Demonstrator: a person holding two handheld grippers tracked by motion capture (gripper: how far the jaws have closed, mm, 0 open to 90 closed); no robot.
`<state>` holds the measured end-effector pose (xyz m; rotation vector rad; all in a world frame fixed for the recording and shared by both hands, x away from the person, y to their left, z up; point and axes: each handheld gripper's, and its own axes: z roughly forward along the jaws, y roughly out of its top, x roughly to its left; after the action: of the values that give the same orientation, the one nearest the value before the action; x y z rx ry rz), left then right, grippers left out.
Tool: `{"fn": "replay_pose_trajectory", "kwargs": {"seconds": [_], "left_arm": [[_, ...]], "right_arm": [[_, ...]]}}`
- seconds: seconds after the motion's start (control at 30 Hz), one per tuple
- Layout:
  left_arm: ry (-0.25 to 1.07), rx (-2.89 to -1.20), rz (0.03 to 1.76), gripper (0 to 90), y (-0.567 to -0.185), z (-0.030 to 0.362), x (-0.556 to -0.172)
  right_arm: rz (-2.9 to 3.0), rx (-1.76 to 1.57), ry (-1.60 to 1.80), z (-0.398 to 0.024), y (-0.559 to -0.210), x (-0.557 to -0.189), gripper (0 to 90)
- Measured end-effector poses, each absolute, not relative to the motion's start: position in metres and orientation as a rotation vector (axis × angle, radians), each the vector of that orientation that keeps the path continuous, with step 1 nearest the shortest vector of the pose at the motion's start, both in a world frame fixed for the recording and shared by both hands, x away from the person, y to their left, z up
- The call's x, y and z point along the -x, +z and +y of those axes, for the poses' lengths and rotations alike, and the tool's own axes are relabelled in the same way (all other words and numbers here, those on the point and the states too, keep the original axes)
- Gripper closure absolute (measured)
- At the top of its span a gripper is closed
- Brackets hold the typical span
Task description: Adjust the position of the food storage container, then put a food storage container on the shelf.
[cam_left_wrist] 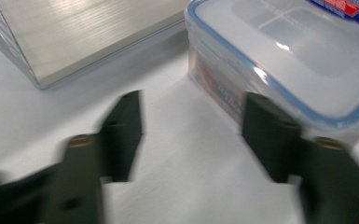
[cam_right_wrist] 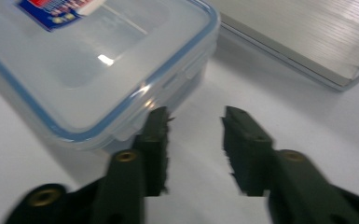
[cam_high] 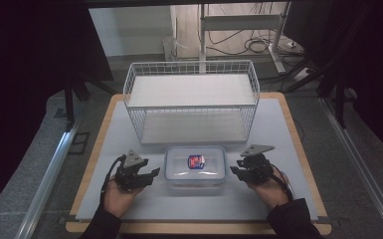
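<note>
At frame centre, the lidded plastic container (cam_high: 195,167) sits flanked by the left gripper (cam_high: 138,175) and right gripper (cam_high: 247,170), both parted and empty; closing symmetrically on its short sides would likely prevent skewing.

Container (cam_high: 195,167) on table (cam_high: 278,129), wire rack (cam_high: 191,99) behind it, left gripper (cam_high: 151,174) left, right gripper (cam_high: 235,172) right

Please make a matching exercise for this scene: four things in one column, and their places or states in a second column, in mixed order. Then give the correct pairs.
Things
1. wire basket shelf
2. clear food container
3. left gripper
4. right gripper

Places or states
A. open, beside the container's left end
B. between the two grippers, lid on, blue seal
C. at the far side of the table, white
D. open, beside the container's right end

Pairs: 1-C, 2-B, 3-A, 4-D
</note>
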<state>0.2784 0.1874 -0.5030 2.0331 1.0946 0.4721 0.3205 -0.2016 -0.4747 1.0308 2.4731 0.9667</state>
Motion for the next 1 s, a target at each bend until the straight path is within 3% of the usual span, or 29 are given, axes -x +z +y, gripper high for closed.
{"fn": "replay_pose_trajectory", "kwargs": {"seconds": [0.13,0.4,0.73,1.0], "left_arm": [[0.401,-2.041,1.102,21.0,-0.509,0.194,-0.279],[0.371,-2.056,1.091,11.0,-0.511,0.198,-0.274],[0.372,-2.032,1.076,7.1,-0.511,0.2,-0.274],[0.358,-2.01,1.068,2.3,-0.513,0.202,-0.276]], "right_arm": [[2.477,-1.017,1.016,-0.207,-0.474,-0.319,42.5],[2.483,-1.015,1.096,-0.216,-0.475,-0.322,20.6],[2.489,-1.007,1.109,-0.217,-0.474,-0.323,13.0],[2.48,-1.011,1.113,-0.219,-0.472,-0.323,11.8]]}}
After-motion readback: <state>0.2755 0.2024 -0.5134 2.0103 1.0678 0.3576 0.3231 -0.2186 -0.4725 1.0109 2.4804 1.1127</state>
